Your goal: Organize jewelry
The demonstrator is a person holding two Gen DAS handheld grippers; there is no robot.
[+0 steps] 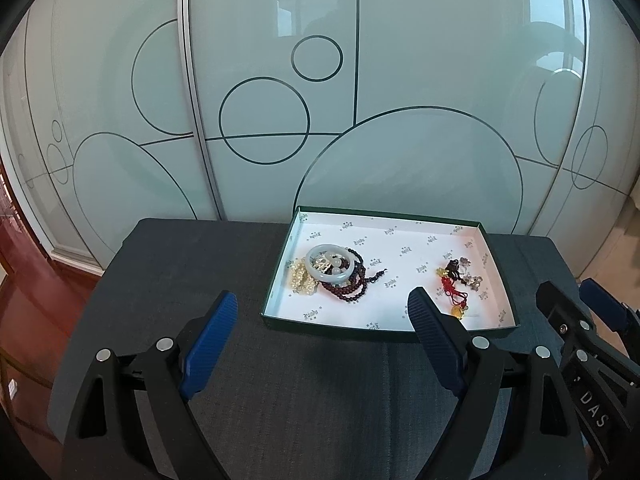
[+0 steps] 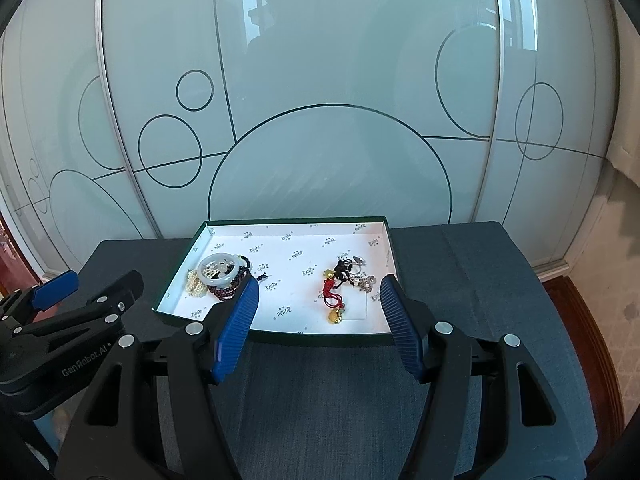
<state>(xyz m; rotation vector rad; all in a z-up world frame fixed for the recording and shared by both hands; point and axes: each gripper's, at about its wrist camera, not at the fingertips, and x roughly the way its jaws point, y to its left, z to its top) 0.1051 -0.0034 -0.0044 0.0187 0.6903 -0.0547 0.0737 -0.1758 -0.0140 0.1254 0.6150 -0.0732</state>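
Note:
A shallow green box with a white printed lining (image 1: 400, 240) (image 2: 304, 232) sits on the dark table. At its left lie a pale jade bangle (image 1: 331, 267) (image 2: 219, 270), dark red beads (image 1: 352, 288) (image 2: 226, 293) and pearls (image 1: 299, 278) (image 2: 196, 285). At its right lies a tangle of red cord, black cord, a yellow charm and silver pieces (image 1: 456, 280) (image 2: 344, 284). My left gripper (image 1: 322, 304) is open and empty in front of the box. My right gripper (image 2: 318, 288) is open and empty at the box's near edge.
The dark grey cloth-covered table (image 1: 180, 264) (image 2: 472, 272) stands against frosted glass sliding doors with circle patterns (image 1: 264, 120). The right gripper shows at the right edge of the left wrist view (image 1: 580, 320); the left gripper shows at the left of the right wrist view (image 2: 72, 296). Red-brown wooden floor lies beside the table.

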